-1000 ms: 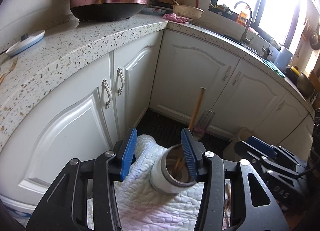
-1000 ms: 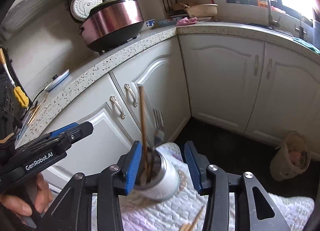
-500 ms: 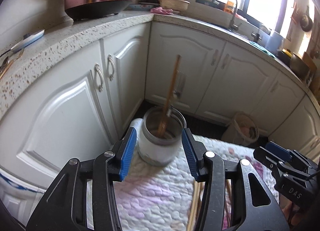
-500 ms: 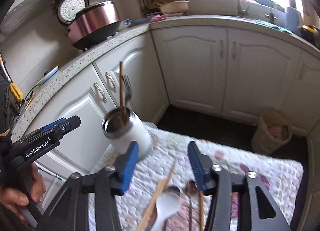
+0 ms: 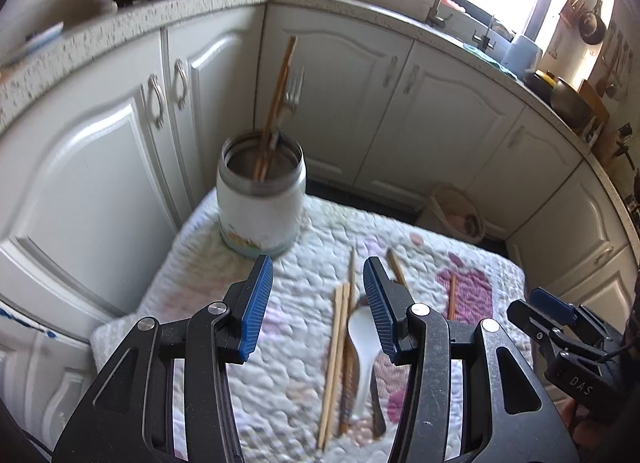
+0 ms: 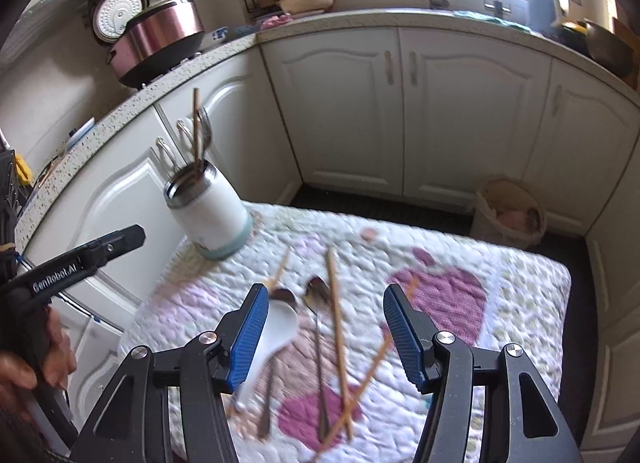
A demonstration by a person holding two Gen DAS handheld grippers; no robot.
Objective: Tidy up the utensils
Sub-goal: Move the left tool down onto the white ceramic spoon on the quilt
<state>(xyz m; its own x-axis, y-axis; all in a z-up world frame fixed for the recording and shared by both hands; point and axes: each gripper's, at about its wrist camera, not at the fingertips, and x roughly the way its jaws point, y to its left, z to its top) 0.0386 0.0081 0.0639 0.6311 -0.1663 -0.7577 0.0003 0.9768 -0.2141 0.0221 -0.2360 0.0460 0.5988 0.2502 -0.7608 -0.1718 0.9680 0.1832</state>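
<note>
Both grippers hang over a quilted mat (image 6: pixel 500 263), nothing between their blue pads — the left gripper (image 5: pixel 318 303) stands apart and empty, the right gripper (image 6: pixel 325 337) likewise spread and gripping nothing. Just beyond the pads, loose on the mat, lie a white spoon (image 5: pixel 362 339), two metal spoons (image 6: pixel 318 295) and several wooden chopsticks (image 6: pixel 338 315), some crossing one another. Farther along the mat, at its corner nearest the white cabinets (image 6: pixel 348 111), stands a white steel-rimmed jar (image 5: pixel 262 199), upright, holding a fork (image 5: pixel 292 91) and chopsticks. Behind the mat, a speckled counter (image 6: pixel 360 21) carries a rice cooker (image 6: pixel 160 39).
</note>
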